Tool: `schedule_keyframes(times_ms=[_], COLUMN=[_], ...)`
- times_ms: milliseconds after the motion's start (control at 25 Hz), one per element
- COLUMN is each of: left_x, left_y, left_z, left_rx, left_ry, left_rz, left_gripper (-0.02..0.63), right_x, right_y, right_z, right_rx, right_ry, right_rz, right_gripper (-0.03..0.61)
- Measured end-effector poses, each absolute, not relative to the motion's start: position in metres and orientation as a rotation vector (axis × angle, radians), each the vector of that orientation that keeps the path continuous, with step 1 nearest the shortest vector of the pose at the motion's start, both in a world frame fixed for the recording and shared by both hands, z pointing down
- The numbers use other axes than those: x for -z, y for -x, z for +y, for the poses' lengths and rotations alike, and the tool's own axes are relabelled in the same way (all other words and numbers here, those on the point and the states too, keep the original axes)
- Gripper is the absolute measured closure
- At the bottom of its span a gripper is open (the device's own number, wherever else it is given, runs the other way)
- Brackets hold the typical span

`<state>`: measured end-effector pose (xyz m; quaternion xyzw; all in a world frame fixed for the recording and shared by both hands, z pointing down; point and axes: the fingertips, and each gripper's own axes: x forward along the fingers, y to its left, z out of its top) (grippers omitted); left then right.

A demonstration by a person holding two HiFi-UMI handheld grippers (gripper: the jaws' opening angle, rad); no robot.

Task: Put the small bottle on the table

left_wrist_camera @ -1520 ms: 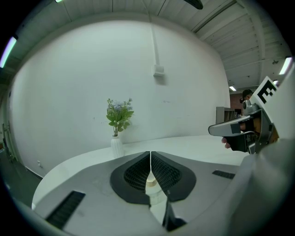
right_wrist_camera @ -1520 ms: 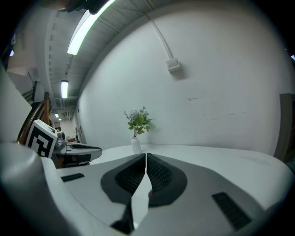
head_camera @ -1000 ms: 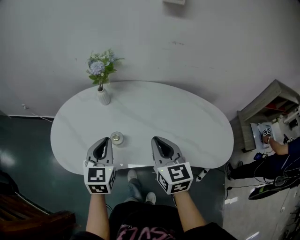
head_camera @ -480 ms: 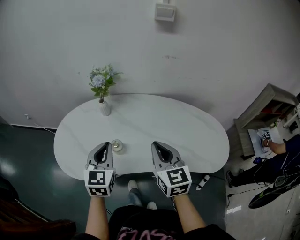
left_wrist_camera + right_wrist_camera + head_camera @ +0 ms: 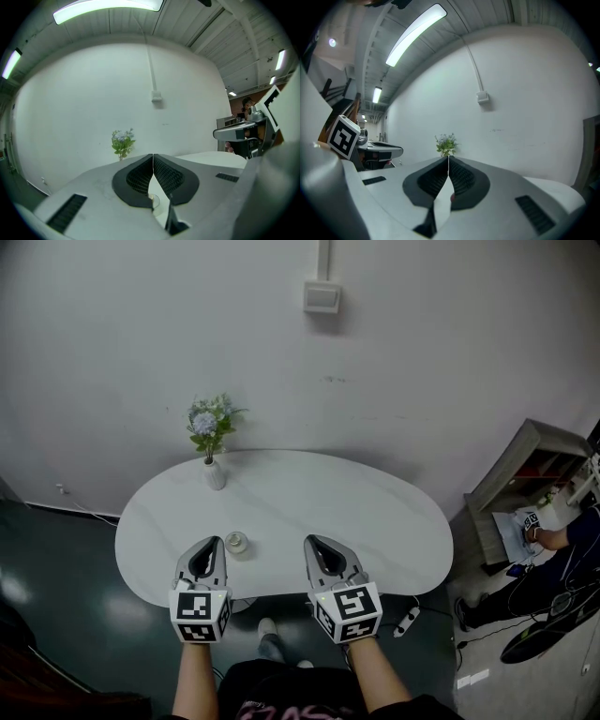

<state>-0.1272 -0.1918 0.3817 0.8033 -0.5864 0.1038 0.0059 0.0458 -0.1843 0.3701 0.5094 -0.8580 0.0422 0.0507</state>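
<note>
The small bottle (image 5: 235,543) stands alone at the bench's (image 5: 375,512) seven o'clock, likely delivered. The left gripper (image 5: 214,543) and right gripper (image 5: 312,542), both pressed together and empty, hover near six.

white vase (image 5: 215,474) holding blue-white flowers (image 5: 210,421): upright, near wall | wall box (image 5: 322,297): high, conduit above | power strip (image 5: 406,620): on floor | grey shelf unit (image 5: 525,463): right side

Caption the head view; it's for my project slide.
Shut, empty left gripper and right gripper above a white oval table holding a small clear bottle and white flower vase.
</note>
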Motion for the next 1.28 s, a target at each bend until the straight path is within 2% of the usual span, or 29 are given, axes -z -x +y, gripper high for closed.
schedule_keyframes(times_ms=[1280], left_x=[-0.365], left_y=[0.123], left_z=[-0.157], left_rx=[-0.275], left_ry=[-2.492], left_rz=[-1.897], left_gripper=[0.600], right_x=[-0.354], right_y=[-0.055], right_z=[-0.157], right_rx=[-0.058], right_ry=[-1.556], right_rz=[-2.633], right_gripper=[0.512])
